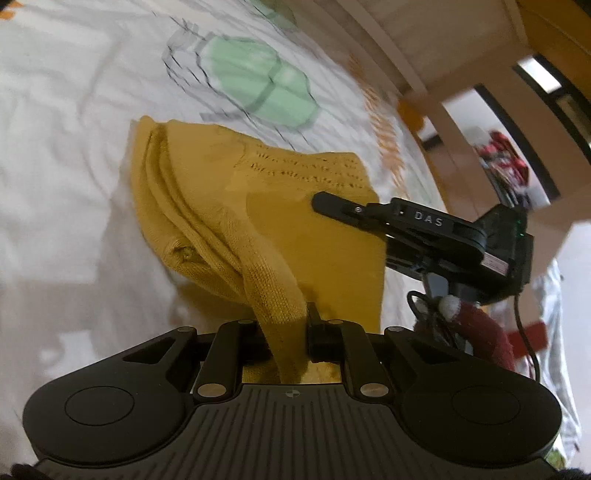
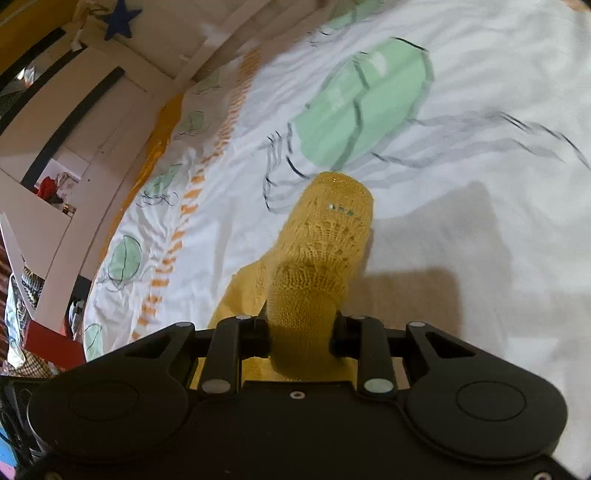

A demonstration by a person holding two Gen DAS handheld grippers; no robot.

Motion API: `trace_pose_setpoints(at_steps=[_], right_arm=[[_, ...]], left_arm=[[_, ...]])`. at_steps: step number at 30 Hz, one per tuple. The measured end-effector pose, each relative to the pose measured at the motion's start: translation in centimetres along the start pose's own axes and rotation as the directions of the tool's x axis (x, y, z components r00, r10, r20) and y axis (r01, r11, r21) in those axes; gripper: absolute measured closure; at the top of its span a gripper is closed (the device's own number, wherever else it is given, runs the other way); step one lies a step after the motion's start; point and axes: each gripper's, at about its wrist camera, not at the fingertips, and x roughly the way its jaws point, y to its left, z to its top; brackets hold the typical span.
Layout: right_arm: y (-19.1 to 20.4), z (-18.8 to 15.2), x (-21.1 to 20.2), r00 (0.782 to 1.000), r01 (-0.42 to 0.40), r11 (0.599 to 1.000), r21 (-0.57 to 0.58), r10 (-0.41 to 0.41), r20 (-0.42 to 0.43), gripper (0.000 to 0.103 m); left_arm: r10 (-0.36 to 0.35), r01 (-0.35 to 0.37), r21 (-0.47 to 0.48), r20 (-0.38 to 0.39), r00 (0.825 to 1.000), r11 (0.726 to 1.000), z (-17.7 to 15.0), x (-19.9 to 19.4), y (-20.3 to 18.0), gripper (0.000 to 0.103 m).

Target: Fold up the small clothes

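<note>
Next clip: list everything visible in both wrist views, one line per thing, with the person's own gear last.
knitted garment: one, mustard yellow, partly lifted off the bedspread, pinched at two places
bedspread: one, white with green beetle prints and orange dashes, under the garment
wooden bed frame: one, pale wood, along the bedspread's edge
star: one, dark blue, on the furniture beyond the bed
left gripper: one, black, shut on a garment fold
right gripper: one, black, shut on bunched knit
</note>
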Motion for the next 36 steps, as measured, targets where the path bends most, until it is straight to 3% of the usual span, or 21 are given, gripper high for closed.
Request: trace_pose_setpoints(at_steps=[3,6,9,12,18,22,26,29,34,36], right_arm=[[-0.8,-2.2,-2.1,1.000,0.003,1.000,0.027,-0.003,-0.005,0.065],[-0.7,-3.4,-3.0,0.999,0.043,0.999,-0.015,-0.043,0.007,0.061],[-0.9,-3.8,-3.3,0.987,0.152,0.986,-0.066,-0.148,0.064,0.052],[-1.4,-4.0,-3.6,0.971,0.212,0.975,-0.063,-0.203,0.126,0.046],[-0.8,-4.7,-5.8,0.949,0.234,0.967,-0.105,-0.203,0.243,0.038],[0.1,-5.7,-6.8,0.929,0.246,0.953,-0.179,-0.179,0.324,0.035],[0.1,-6.5,-6.9,0.920,0.247,0.947,-0.204,-0.163,0.355,0.034],[0.0,-6.6,-6.4,0.923,0.249,0.944,-0.216,-0.163,0.349,0.034],[-0.4,-7.1,-6.6,0.923,0.246,0.945,-0.217,-0.160,0.351,0.033],[-0.4,-7.2,-6.8,0.918,0.254,0.942,-0.220,-0.163,0.362,0.033]], left_arm=[[-0.017,0.018,0.018,-0.029,0.999,1.000,-2.5,-0.3,-1.1,0.089],[-0.012,0.013,0.022,-0.046,0.999,1.000,-4.7,-0.4,-1.3,0.089],[0.080,-0.078,0.036,-0.047,0.996,0.996,-5.9,-0.1,-0.4,0.088],[0.242,-0.239,0.089,-0.032,0.970,0.967,-6.8,0.3,0.9,0.081],[0.289,-0.291,0.109,0.040,0.957,0.950,-7.9,-1.2,1.5,0.077],[0.311,-0.341,0.193,0.172,0.935,0.920,-8.5,-3.3,-1.3,0.078],[0.296,-0.372,0.264,0.286,0.911,0.890,-7.2,-4.9,-3.4,0.074],[0.280,-0.357,0.263,0.288,0.916,0.896,-5.0,-3.5,-3.9,0.065],[0.285,-0.340,0.247,0.233,0.930,0.907,-2.2,0.3,-3.2,0.065],[0.308,-0.354,0.218,0.217,0.926,0.910,-1.4,1.8,-2.7,0.065]])
